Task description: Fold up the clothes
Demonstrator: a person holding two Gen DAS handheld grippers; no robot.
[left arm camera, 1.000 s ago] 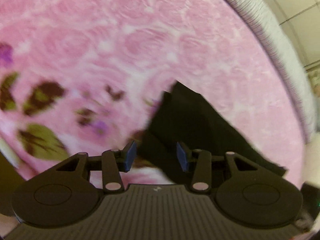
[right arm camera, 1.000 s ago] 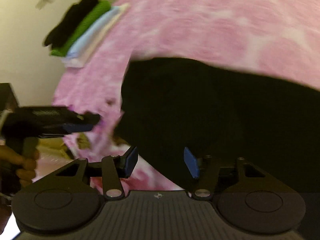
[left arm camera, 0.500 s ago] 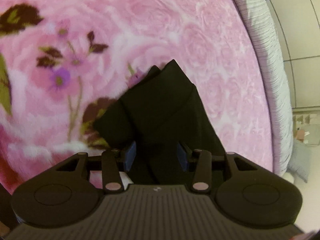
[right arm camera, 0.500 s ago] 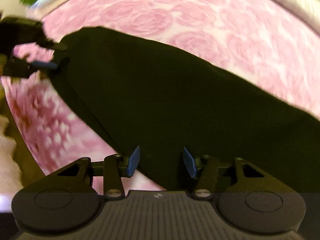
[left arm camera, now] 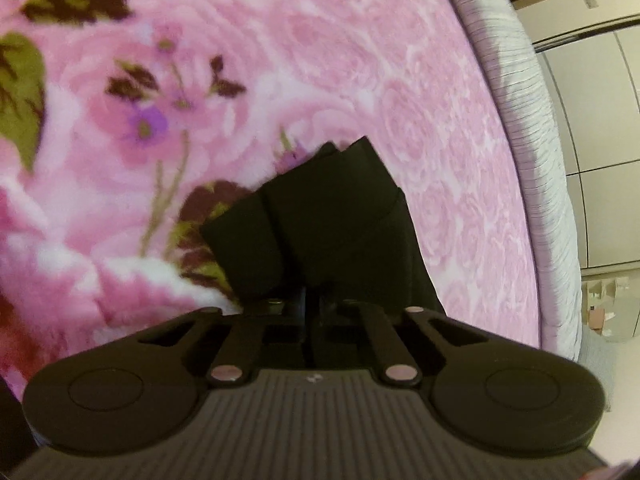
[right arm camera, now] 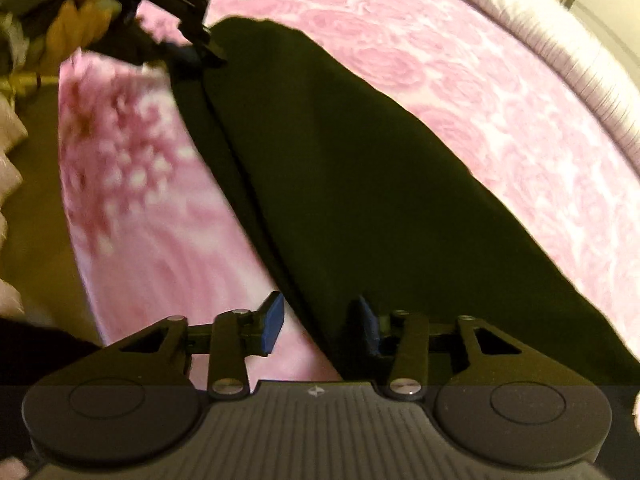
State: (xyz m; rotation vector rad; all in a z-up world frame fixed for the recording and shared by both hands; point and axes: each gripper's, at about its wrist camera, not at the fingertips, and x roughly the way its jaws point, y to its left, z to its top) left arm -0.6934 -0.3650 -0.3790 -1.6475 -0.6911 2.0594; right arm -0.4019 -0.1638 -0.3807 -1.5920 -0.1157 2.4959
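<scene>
My left gripper [left arm camera: 314, 304] has its jaws brought together on a corner of the black garment [left arm camera: 320, 220], which bunches in folds just ahead of its fingers and lies on the pink flowered blanket [left arm camera: 240, 80]; in the right wrist view I see that same gripper [right arm camera: 192, 54] at the far end of the cloth, carried by a hand [right arm camera: 60, 20]. My right gripper [right arm camera: 320, 322] is closing, its blue pads [right arm camera: 273, 322] not yet pressing, with the near edge of the garment [right arm camera: 360, 180] between them and the cloth stretching away up and left across the blanket [right arm camera: 500, 100].
</scene>
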